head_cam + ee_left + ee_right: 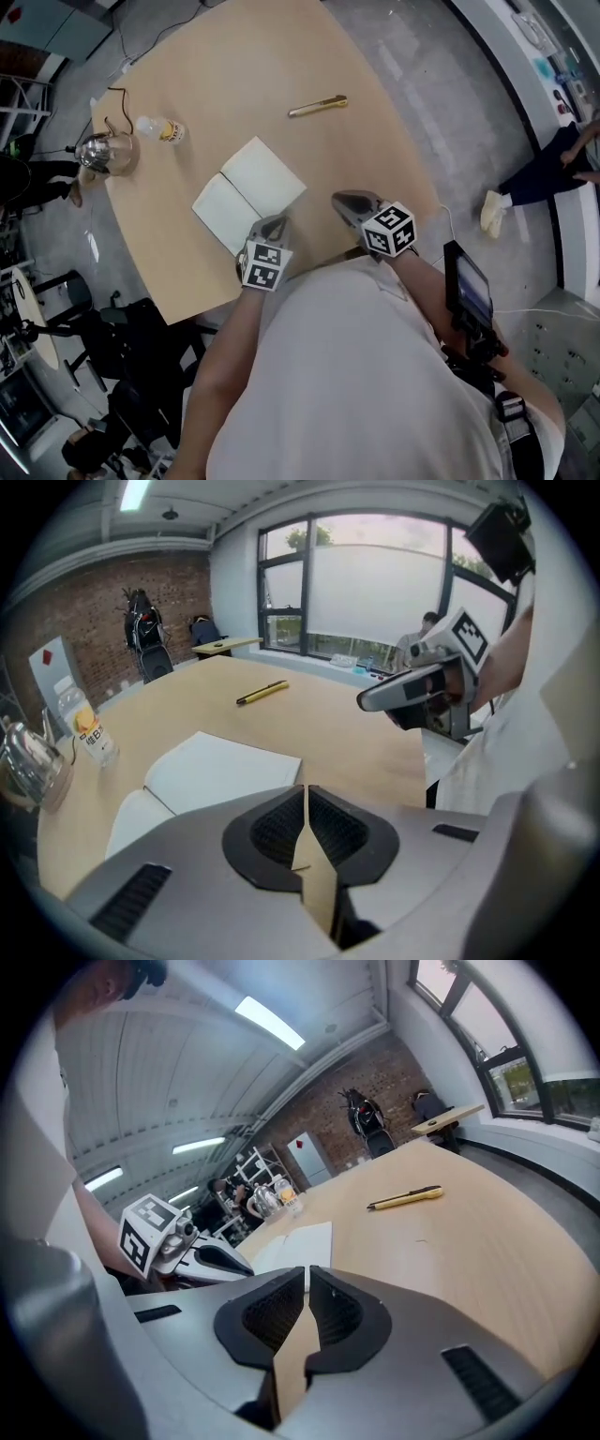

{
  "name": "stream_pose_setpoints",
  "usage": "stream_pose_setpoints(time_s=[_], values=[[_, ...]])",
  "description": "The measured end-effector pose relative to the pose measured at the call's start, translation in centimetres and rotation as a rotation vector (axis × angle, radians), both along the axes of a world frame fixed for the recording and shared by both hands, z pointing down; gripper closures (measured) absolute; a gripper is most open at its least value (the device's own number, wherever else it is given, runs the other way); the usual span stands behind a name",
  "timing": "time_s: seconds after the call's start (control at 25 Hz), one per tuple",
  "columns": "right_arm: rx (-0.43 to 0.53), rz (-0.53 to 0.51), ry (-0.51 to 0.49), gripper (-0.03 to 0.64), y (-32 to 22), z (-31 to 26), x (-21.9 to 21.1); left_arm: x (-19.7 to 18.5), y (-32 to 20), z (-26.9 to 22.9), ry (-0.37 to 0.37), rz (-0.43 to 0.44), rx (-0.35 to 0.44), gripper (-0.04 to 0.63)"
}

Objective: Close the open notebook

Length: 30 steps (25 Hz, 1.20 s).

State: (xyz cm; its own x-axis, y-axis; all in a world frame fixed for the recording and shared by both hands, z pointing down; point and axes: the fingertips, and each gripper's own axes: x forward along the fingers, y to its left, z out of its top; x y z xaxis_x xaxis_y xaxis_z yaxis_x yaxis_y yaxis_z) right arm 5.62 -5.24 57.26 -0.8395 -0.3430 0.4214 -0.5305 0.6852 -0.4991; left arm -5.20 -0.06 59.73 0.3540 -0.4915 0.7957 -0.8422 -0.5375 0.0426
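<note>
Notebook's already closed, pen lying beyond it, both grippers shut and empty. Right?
No: the notebook lies open, pages up, as the head view shows. The rest holds: the pen lies beyond it, and the left gripper and right gripper are shut and empty.

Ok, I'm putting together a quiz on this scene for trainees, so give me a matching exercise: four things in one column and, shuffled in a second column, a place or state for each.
Column one:
1. white paper notebook
2. slim yellow pen
3. clear plastic bottle with a yellow label
4. left gripper

Column two:
A. beside the shiny glass kettle
B. jaws shut, nothing between them
C. lying open, pages up
D. alone beyond the notebook, farther out on the light wooden table

Pairs: 1-C, 2-D, 3-A, 4-B
</note>
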Motion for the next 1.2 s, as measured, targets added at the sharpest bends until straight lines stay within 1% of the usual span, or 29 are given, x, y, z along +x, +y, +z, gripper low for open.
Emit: stream_pose_setpoints(time_s=[0.2,0.36,0.64,0.76,0.96,1.2], values=[[-0.019,0.056,-0.017,0.589,0.3,0.0,1.3,0.6,-1.4,1.0,-0.096,0.072,-0.018,0.578],[-0.023,0.086,-0.027,0.589,-0.1,0.0,2.7,1.4,-3.2,1.4,-0.149,0.116,-0.016,0.578],[-0.038,0.159,-0.036,0.589,-0.5,0.0,5.9,3.0,-4.3,2.9,-0.241,0.217,-0.050,0.577],[-0.045,0.185,-0.034,0.589,-0.5,0.3,7.2,3.3,-4.5,3.9,-0.294,0.265,-0.067,0.570],[-0.067,0.212,-0.032,0.589,0.0,0.8,8.4,3.4,-5.3,5.0,-0.353,0.296,-0.092,0.525],[-0.075,0.228,-0.036,0.589,0.1,1.0,9.4,3.0,-5.7,6.0,-0.462,0.345,-0.102,0.525]])
